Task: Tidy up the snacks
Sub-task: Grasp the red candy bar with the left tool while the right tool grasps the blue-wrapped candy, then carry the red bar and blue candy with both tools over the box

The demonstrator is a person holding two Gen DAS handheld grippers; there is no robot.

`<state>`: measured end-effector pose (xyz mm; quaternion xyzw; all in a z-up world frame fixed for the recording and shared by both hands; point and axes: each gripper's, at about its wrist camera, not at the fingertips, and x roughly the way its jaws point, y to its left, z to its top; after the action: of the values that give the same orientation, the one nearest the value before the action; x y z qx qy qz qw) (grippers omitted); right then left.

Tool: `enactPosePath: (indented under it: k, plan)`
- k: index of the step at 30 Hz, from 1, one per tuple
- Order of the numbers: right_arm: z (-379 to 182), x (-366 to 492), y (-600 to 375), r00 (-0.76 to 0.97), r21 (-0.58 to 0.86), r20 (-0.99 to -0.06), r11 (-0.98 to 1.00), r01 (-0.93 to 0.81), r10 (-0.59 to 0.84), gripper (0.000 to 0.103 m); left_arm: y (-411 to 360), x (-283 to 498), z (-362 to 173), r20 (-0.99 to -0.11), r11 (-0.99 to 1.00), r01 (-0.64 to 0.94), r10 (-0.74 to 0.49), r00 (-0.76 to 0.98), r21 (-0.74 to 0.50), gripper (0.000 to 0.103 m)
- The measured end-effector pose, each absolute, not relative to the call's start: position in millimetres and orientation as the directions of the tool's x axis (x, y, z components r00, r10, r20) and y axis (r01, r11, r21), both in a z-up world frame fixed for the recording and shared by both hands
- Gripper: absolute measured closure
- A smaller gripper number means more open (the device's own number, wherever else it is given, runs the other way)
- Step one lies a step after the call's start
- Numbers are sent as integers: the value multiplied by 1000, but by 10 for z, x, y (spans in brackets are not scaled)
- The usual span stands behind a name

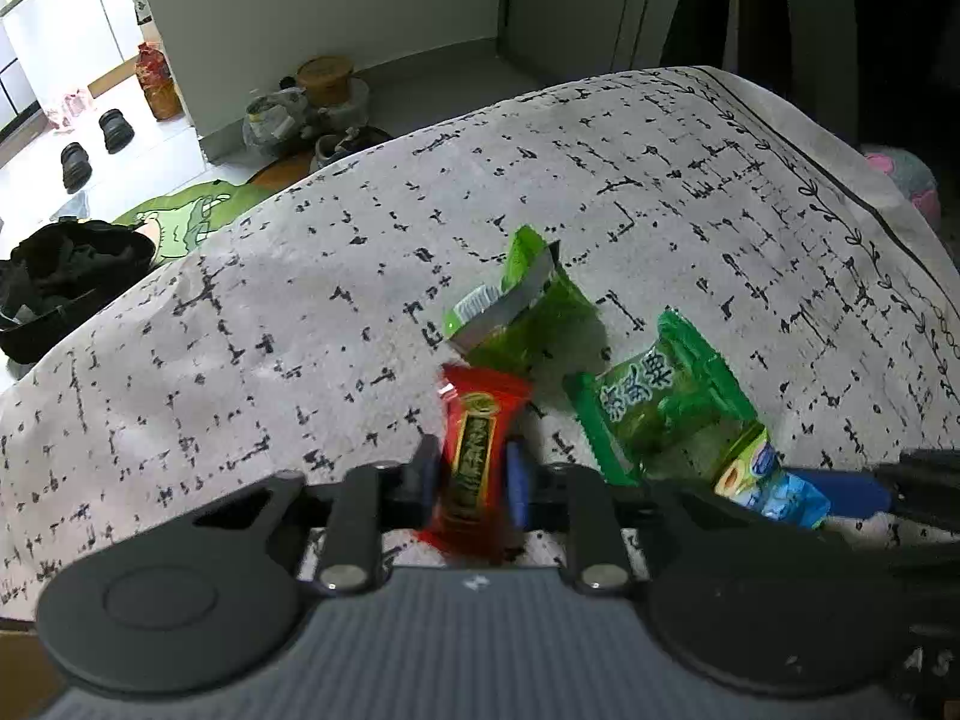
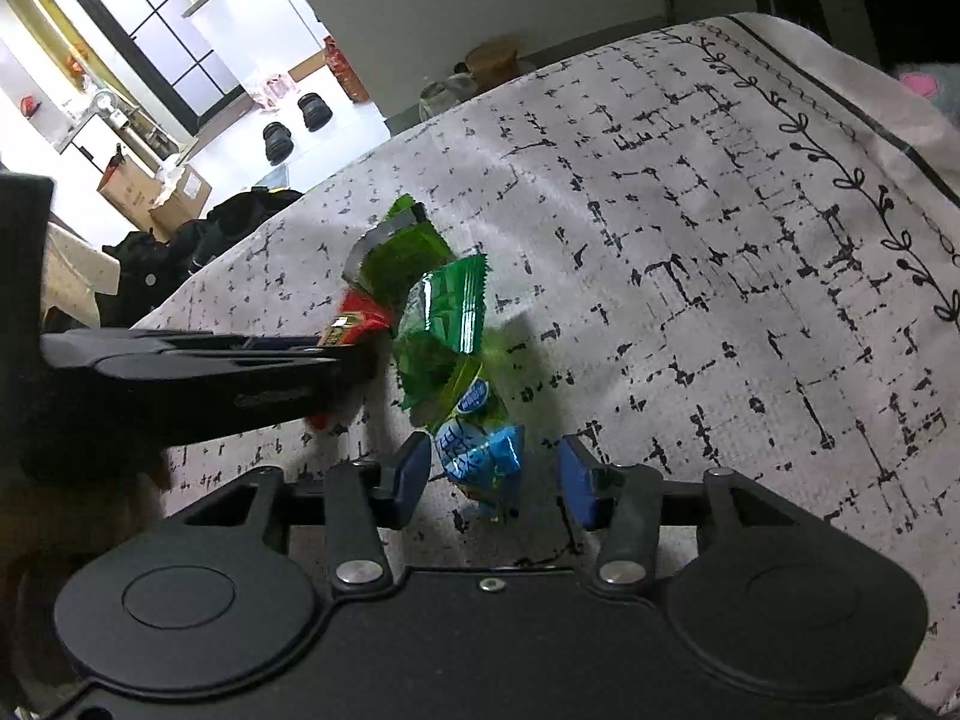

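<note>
A red snack packet [image 1: 474, 456] lies on the patterned tablecloth [image 1: 300, 312], and my left gripper [image 1: 471, 462] is shut on it, blue pads pressing both long sides. Beyond it lie an opened light-green packet [image 1: 522, 312] and a green candy packet [image 1: 660, 408]. A blue-and-green packet [image 1: 774, 486] sits at the right beside a blue fingertip [image 1: 852, 489] of the other gripper. In the right wrist view my right gripper [image 2: 495, 468] stands open around that blue-and-green packet [image 2: 480, 456], with a gap at the right pad. The left gripper [image 2: 240, 372] reaches in from the left, holding the red packet [image 2: 354, 318].
The tablecloth's [image 2: 720, 240] bordered edge drops off at the far right. Past the far edge, on the floor, are a black bag [image 1: 66, 282], a green mat [image 1: 186, 210], jars [image 1: 324, 81] and a pair of black shoes [image 1: 96, 144].
</note>
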<state>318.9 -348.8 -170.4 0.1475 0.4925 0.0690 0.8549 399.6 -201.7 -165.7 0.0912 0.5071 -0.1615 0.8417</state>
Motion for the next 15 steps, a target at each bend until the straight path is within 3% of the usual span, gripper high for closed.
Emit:
enactPosePath:
  k: [1, 15]
  plan:
    - [-1698, 3199, -3499, 507, 314, -823, 949, 31, 256, 72, -2011, 3981, -1655, -884, 932, 362, -181, 432, -14, 83]
    - [-1439, 3078, -3509, 554, 305, -804, 950, 73, 216, 74, -1781, 3648, -1413, -873, 955, 289, -198, 446, -69, 84]
